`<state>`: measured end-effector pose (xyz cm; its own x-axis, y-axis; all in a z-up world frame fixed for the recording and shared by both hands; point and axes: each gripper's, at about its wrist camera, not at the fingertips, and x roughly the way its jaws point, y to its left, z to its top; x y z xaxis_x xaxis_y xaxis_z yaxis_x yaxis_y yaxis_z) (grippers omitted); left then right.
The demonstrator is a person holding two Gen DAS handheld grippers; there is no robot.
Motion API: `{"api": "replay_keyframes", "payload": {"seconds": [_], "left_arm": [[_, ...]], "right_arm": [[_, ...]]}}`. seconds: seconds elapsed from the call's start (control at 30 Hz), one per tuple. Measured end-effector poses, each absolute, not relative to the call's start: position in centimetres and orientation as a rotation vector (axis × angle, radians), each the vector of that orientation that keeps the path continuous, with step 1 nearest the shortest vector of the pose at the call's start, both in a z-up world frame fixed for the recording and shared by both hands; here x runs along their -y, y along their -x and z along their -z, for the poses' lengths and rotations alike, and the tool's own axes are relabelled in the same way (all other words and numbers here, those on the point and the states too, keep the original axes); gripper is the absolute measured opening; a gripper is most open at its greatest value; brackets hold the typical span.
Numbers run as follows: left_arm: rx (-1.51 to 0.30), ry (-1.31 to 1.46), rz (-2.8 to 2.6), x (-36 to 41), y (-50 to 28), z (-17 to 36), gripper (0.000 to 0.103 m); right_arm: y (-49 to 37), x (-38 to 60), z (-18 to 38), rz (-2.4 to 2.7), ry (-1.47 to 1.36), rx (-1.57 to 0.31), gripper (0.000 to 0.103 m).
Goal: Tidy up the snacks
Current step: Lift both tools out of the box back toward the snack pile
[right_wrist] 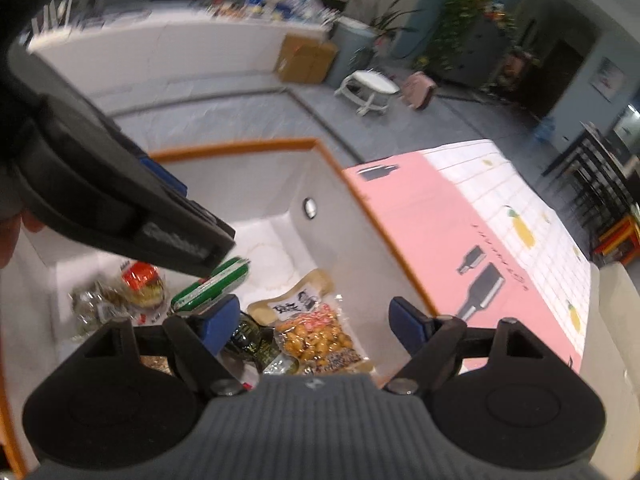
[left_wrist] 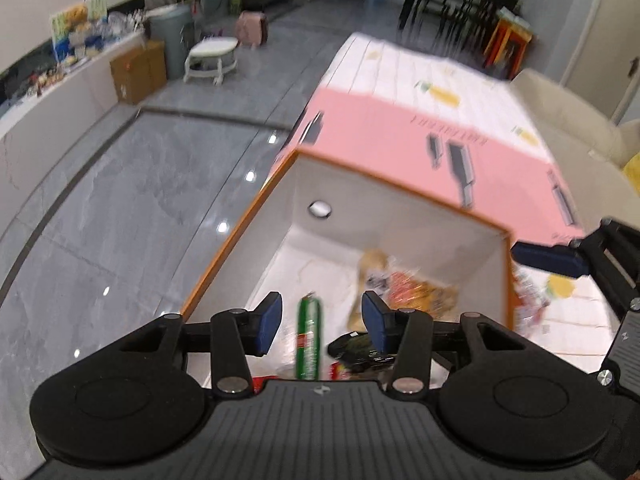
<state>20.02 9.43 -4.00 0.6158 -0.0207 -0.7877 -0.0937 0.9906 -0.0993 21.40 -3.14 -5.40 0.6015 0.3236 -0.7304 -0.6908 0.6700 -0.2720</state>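
1. The left gripper (left_wrist: 322, 322) hangs above the open box (left_wrist: 400, 216), its blue-padded fingers spread apart with nothing between the pads.
2. Below it, a green tube-shaped snack (left_wrist: 309, 338) shows in the gap between the fingers; it touches neither pad, and whether it rests on the box floor or is in the air cannot be told.
3. The right gripper (right_wrist: 316, 320) also hovers over the box, jaws wide apart and gripping nothing.
4. In the right wrist view the green snack (right_wrist: 212, 286) lies at a slant just under the tip of the left gripper's body (right_wrist: 120, 200).
5. On the box floor sit a clear bag of yellow nuts (right_wrist: 316, 334), a dark packet (right_wrist: 250, 338) beside it, and a red-topped bundle (right_wrist: 140, 284) near the left wall.
6. The box has white inner walls and an orange rim, and stands on a pink sheet (right_wrist: 420, 220) over a white tiled tablecloth (right_wrist: 500, 184).
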Motion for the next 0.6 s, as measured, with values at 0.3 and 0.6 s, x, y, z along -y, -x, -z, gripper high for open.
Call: {"api": "replay_keyframes", "payload": {"seconds": [0.3,0.6], "left_arm": [[-0.770,0.030,0.080,-3.8,-15.9,0.4,0.054],[-0.750,-0.061,0.226,2.2,-12.8,-0.1,0.054]], "right_arm": [[-17.4,10.2,2.1,-0.533,0.351,-0.621,0.079],[-12.0,17.2,3.2,-0.435,0.259,-0.595,0.079]]}}
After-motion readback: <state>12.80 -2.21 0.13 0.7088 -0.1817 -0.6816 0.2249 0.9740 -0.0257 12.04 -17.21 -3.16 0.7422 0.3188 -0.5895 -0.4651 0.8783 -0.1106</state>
